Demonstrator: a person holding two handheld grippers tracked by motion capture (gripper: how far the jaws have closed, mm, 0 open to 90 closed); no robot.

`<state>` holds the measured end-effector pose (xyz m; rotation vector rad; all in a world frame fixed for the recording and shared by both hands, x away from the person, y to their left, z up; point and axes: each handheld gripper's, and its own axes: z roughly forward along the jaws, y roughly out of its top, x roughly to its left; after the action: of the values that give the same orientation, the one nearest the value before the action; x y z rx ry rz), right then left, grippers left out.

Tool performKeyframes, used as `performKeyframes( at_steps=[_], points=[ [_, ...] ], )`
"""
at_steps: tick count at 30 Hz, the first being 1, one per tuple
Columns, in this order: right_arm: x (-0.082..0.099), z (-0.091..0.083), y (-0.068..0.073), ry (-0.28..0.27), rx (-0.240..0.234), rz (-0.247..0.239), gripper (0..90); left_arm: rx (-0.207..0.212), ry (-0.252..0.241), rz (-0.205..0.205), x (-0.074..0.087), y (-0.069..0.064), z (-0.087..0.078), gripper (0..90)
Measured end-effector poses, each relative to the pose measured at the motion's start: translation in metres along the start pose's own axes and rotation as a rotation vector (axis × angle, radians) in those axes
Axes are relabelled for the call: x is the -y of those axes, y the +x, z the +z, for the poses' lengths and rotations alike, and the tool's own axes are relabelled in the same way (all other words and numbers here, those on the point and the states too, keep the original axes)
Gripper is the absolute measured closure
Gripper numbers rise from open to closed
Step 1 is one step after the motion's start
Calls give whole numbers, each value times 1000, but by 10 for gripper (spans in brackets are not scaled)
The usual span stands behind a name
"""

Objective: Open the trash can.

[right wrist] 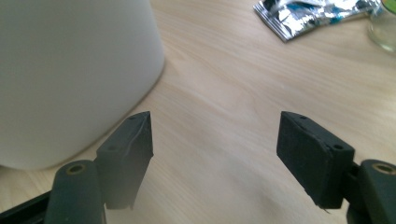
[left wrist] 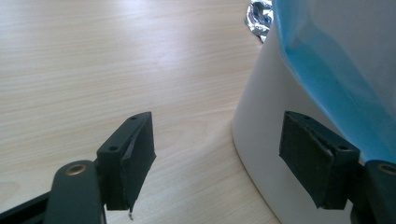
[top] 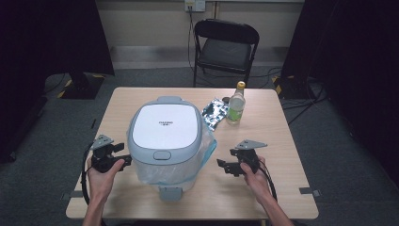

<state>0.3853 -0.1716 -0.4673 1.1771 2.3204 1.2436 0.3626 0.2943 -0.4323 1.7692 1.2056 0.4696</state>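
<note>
Flanking bin [top: 164, 141] on desk [top: 263, 188]: left gripper [top: 123, 157], right gripper [top: 222, 164], fingers wide, empty; likely light, rigid, smooth-walled; liner bag [top: 207, 150] soft; grip opposite sides.

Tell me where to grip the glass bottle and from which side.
Grip the glass bottle around its clear body below the yellow cap, coming from its open right side with the right gripper: it stands upright, and the foil packet crowds its left.
</note>
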Motion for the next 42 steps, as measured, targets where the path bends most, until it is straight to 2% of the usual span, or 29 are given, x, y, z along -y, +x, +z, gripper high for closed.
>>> performKeyframes(
  at_steps=[5,10,11,12,16,17,20,22,27,29,30,42],
  points=[
    [11,-1,-7,22,23,7,264,1,-26,-2,-5,2,-11,345],
    [20,3,-13,58,70,-2,264,17,-60,11,-13,-3,-22,507],
    [21,4,-14,61,70,-1,264,30,-69,13,-14,-4,-24,514],
    [21,5,-15,60,63,2,263,27,-75,21,-15,-6,-26,541],
    [22,9,-15,73,68,-3,259,28,-103,46,-22,-11,-37,541],
    [23,10,-15,79,71,-6,259,26,-109,59,-25,-11,-40,570],
    [24,11,-16,79,70,-6,257,38,-125,82,-32,-15,-49,594],
    [25,12,-16,78,76,-13,254,58,-157,99,-39,-19,-57,659],
    [25,12,-16,72,78,-19,249,65,-183,136,-49,-27,-65,677],
    [26,12,-16,65,74,-19,249,74,-196,134,-54,-30,-70,656],
    [27,12,-16,59,72,-22,249,61,-205,151,-56,-32,-72,657],
    [28,12,-15,51,82,-34,248,93,-252,141,-72,-37,-83,671]
  ],
)
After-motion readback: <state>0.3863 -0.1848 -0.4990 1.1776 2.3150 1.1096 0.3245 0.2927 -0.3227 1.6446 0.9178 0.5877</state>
